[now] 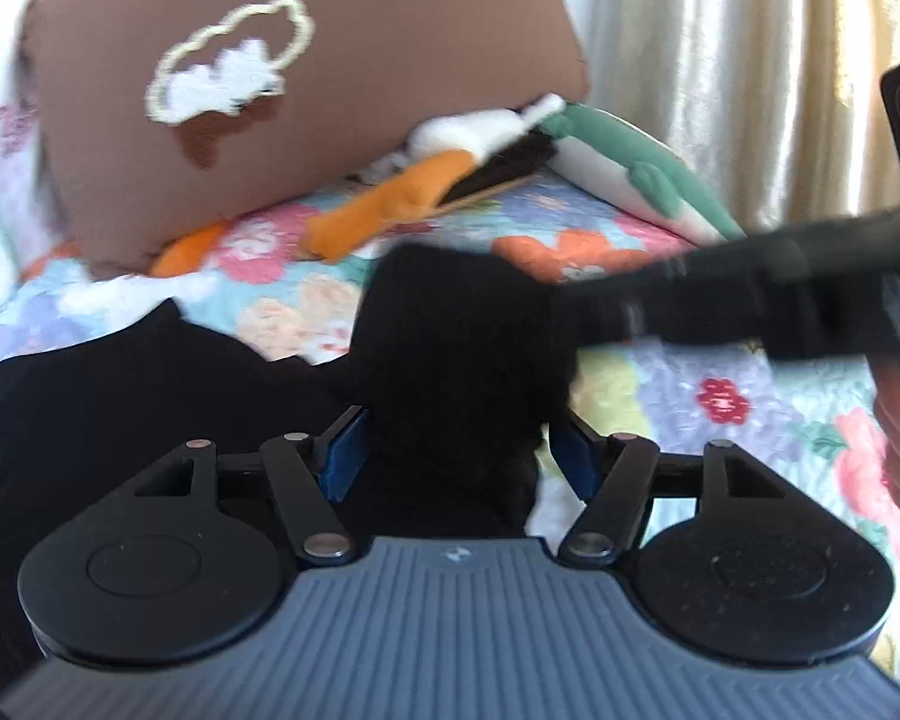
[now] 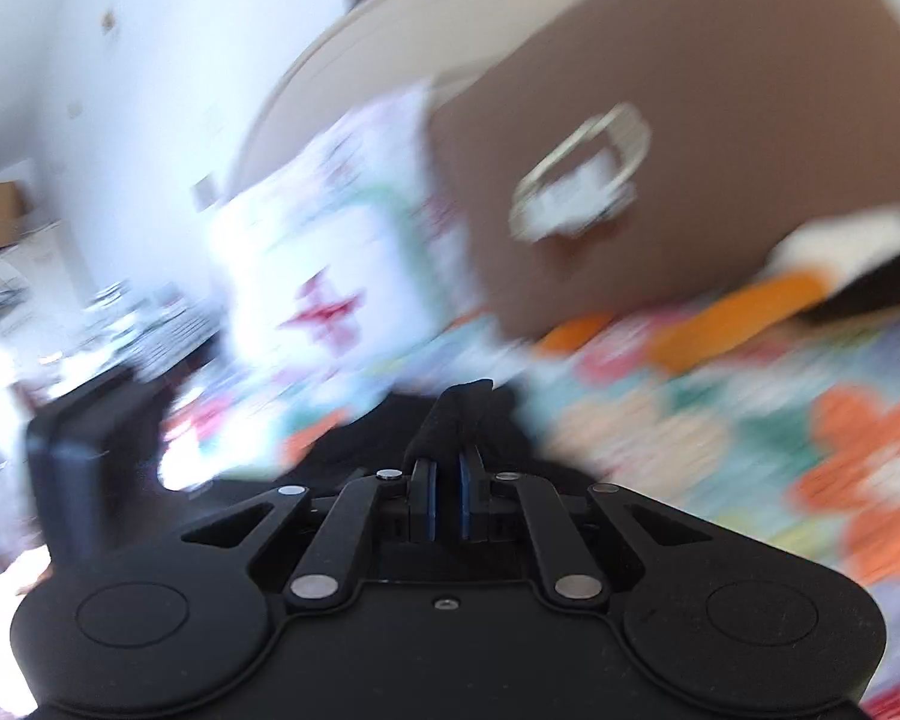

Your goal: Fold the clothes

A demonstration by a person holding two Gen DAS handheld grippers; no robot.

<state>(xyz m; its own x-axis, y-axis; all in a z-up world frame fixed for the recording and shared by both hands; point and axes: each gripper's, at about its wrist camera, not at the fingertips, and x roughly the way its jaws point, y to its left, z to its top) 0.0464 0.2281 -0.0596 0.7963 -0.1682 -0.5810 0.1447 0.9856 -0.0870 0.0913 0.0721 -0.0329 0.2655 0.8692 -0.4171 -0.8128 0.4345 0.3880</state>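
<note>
Two wrist fisheyes low over the bed, both facing its head end.

The left wrist view looks forward along its own tool (image 1: 459, 456), close above the flowered bedspread (image 1: 678, 372), toward the brown cushion (image 1: 342, 90) and the curtain (image 1: 720, 60) at right; the right tool (image 1: 690, 294) crosses it from the right edge, just ahead of the lens. The right wrist view sits as near the bed, tilted and smeared by blur, and faces the same brown cushion (image 2: 720, 138) with a white wall (image 2: 150, 60) to its left. Both views share the cushion, the bedspread (image 2: 750, 420), the orange plush (image 1: 384, 210) (image 2: 744, 306) and the black garment (image 1: 450, 348) (image 2: 456, 414).
</note>
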